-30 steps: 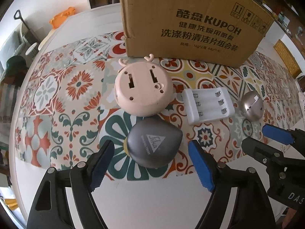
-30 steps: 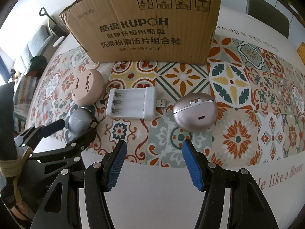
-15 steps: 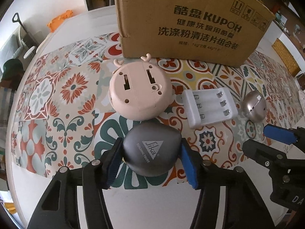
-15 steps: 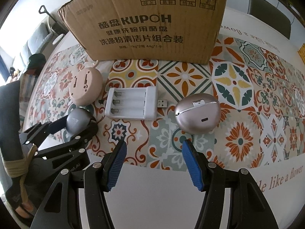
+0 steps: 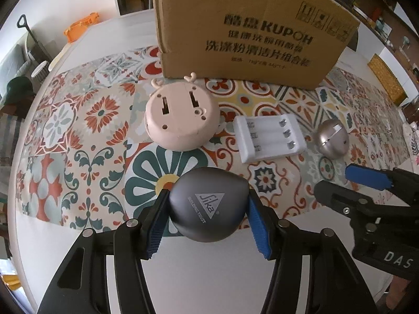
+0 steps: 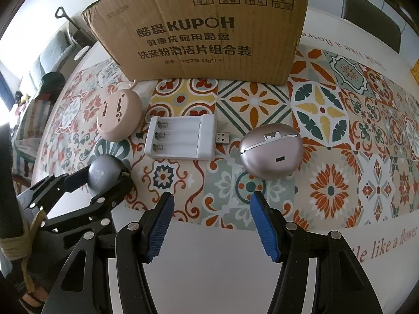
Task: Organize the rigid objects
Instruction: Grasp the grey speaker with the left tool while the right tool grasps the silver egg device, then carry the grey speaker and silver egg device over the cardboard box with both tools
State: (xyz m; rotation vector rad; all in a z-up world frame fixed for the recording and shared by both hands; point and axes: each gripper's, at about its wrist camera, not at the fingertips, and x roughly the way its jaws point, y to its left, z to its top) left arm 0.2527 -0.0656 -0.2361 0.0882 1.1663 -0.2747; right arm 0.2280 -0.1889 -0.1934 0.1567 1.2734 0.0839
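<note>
Cardboard, printed with dark lettering, forms the big box (image 5: 251, 28) filling the upper centre of the left wrist view, standing on the tabletop (image 5: 209, 277) with its patterned tile cloth (image 5: 78, 120). Below it lies the round pink device (image 5: 182, 116), upside down, just beside the white battery holder (image 5: 269, 137) at centre right. The left hand-held gripper (image 5: 208, 221) at lower centre is clenched on the grey pebble-shaped case (image 5: 209, 206). The right hand-held gripper (image 6: 210, 226) is released, near the metallic egg-shaped case (image 6: 271, 151).
</note>
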